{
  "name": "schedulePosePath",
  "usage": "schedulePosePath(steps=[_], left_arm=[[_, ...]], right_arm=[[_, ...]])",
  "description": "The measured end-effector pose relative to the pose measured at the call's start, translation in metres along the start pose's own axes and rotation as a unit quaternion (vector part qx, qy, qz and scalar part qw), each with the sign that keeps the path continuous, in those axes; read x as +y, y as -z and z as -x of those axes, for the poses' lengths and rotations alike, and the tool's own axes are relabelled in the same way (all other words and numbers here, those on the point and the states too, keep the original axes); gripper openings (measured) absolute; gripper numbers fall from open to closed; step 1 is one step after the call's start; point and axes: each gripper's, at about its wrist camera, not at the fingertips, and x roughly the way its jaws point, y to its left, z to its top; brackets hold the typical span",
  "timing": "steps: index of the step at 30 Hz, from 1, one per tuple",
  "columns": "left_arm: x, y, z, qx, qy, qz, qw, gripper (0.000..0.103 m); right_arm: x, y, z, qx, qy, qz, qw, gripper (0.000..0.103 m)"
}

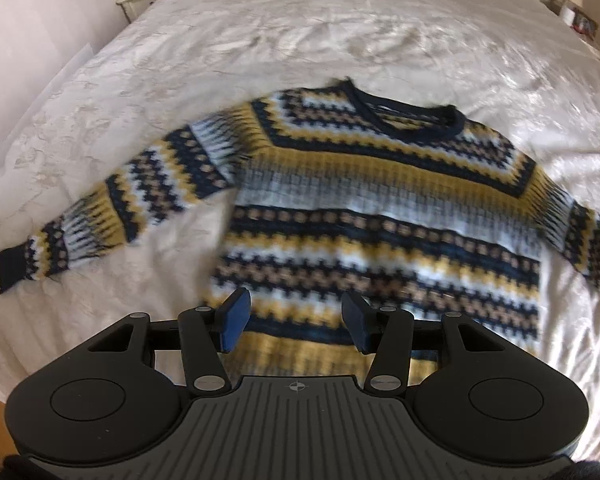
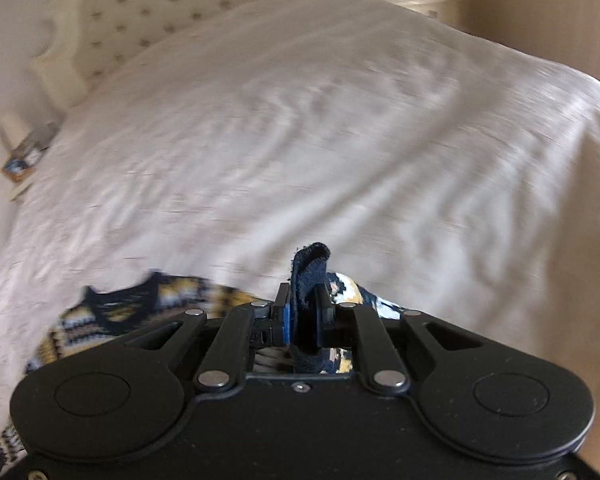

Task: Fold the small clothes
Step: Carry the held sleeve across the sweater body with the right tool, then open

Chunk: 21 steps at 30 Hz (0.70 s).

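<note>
My right gripper (image 2: 303,320) pinches the navy cuff (image 2: 310,276) of the navy, yellow and white patterned knit sweater (image 1: 380,216); my left gripper (image 1: 296,322) hangs wide open, empty. Sweater lies flat; I judge folding barely begun.

left gripper (image 1: 296,322) jaws apart, right gripper (image 2: 303,312) jaws clamped

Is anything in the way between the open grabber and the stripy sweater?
Nothing visible is. The left gripper is open just above the sweater, near its bottom hem, with only air between. The sweater lies flat on the white bedspread. The right gripper is already shut on the navy cuff.
</note>
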Motion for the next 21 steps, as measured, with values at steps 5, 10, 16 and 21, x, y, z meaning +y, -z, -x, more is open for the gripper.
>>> schedulePosePath(steps=[5,10,16,21], left_arm=[[0.042,-0.004,-0.007,-0.003,-0.005,0.015,0.9999,0.049],[0.081,-0.005,-0.015,0.001,-0.009,0.031,0.9995,0.05],[0.123,-0.007,-0.027,0.008,-0.015,0.035,0.9993,0.049],[0.155,-0.01,-0.038,0.014,-0.024,0.037,0.9989,0.05]], right_arm=[[0.082,-0.006,-0.012,0.002,-0.038,0.041,0.998,0.018],[0.166,-0.004,-0.032,0.012,-0.079,0.076,0.994,0.018],[0.261,0.013,-0.062,0.029,-0.13,0.106,0.985,0.018],[0.328,0.04,-0.098,0.064,-0.152,0.136,0.977,0.018]])
